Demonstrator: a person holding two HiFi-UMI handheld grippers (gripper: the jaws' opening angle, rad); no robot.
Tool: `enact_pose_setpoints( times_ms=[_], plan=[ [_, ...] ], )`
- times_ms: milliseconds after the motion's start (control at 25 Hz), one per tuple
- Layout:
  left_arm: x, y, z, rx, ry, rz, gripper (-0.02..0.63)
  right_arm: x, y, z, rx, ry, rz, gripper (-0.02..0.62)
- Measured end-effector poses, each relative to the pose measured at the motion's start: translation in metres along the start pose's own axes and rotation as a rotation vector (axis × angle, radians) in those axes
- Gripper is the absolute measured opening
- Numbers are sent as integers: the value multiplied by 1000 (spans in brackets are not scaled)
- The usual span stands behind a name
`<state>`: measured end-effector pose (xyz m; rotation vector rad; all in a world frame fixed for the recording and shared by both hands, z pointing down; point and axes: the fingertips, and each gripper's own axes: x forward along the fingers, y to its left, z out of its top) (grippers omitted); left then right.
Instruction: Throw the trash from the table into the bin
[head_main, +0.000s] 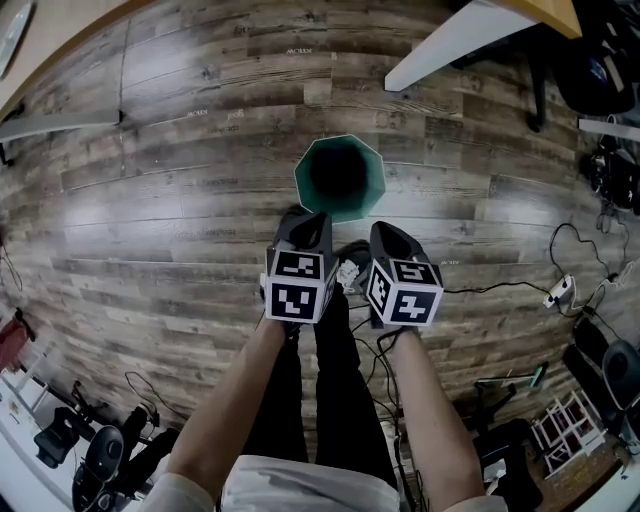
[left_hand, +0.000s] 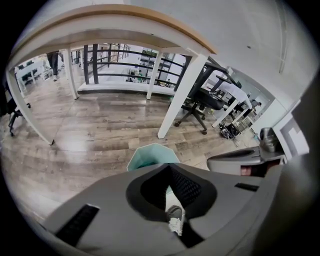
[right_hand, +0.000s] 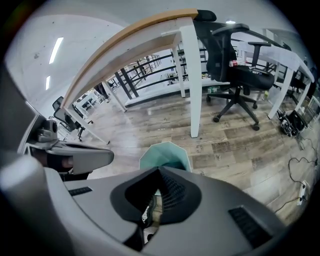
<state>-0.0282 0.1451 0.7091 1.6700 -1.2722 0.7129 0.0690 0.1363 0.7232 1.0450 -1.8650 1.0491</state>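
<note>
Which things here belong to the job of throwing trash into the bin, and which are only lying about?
Belonging to the job: teal octagonal plastic bin; left hand-held gripper; right hand-held gripper. No trash is clearly visible.
Only lying about: white power strip on the floor; black office chair; white-legged desk with wooden top.

teal bin (head_main: 345, 212) stands upright on the wood floor (head_main: 170, 210), mouth open and dark inside. left gripper (head_main: 303, 222) and right gripper (head_main: 385, 238) sit side by side just short of its near rim, both pointing down and forward, marker cubes (head_main: 297, 285) facing up. jaws can't be read from this angle. small pale thing (head_main: 347, 273) shows between the two, can't tell what. white table leg (head_main: 450, 40) top right, cables (head_main: 580, 245) and a power strip (head_main: 560, 291) on the floor at right.
</note>
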Motion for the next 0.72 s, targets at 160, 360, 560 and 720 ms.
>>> enact_pose_setpoints(
  times_ms=[160, 360, 560, 720],
  plan=[
    [1, -1, -5, 1, 6, -7, 14, 1, 5, -3, -2, 1, 7, 23],
    [-2, 0, -8, 0, 3, -12, 14, 0, 10, -6, -8, 2, 5, 23],
    [-4, 6, -12, -2, 3, -7, 14, 0, 16, -8, -8, 2, 2, 23],
    [-7, 12, -18, -6, 11, -4, 14, 0, 22, -11, -2, 0, 5, 23]
  ],
)
